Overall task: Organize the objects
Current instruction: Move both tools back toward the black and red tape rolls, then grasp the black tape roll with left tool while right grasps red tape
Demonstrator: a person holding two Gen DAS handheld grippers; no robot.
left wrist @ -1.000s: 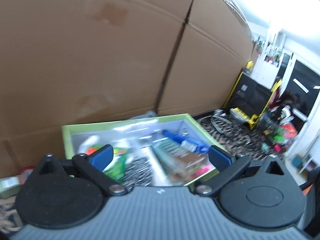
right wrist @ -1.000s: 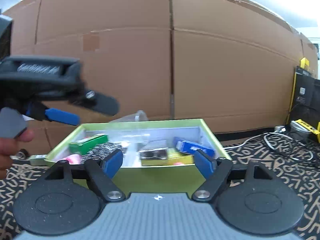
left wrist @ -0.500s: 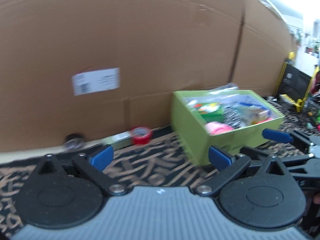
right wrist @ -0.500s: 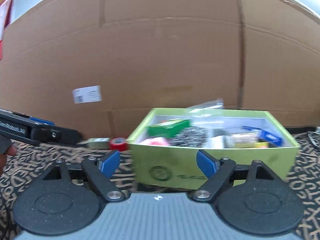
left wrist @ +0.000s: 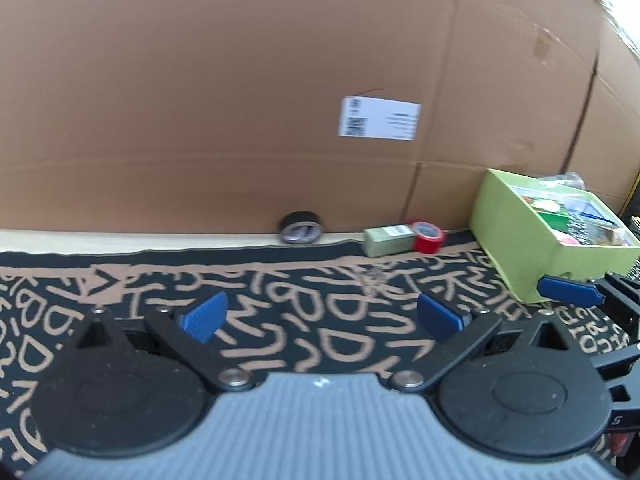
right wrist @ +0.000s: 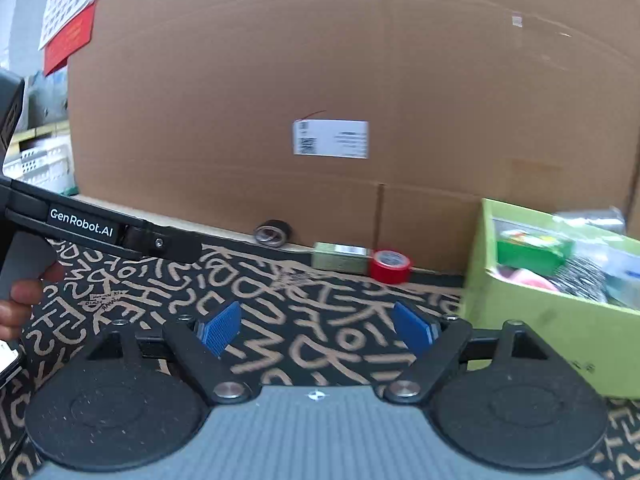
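A green box (left wrist: 516, 236) full of small items stands at the right on the patterned cloth; it also shows in the right wrist view (right wrist: 560, 320). A red tape roll (left wrist: 428, 237) (right wrist: 390, 266), a small olive carton (left wrist: 386, 236) (right wrist: 340, 257) and a black tape roll (left wrist: 301, 228) (right wrist: 273, 233) lie along the cardboard wall. My left gripper (left wrist: 320, 316) is open and empty above the cloth. My right gripper (right wrist: 318, 326) is open and empty, left of the box.
A tall cardboard wall (left wrist: 280, 80) with a white label (left wrist: 379, 118) closes off the back. The black-and-tan patterned cloth (right wrist: 280, 292) covers the table. The left gripper's body (right wrist: 100, 232) and a hand show at the left of the right wrist view.
Both grippers have swung left, away from the green box, which has slid to the right edge of both views. The tape rolls and carton have come into view.
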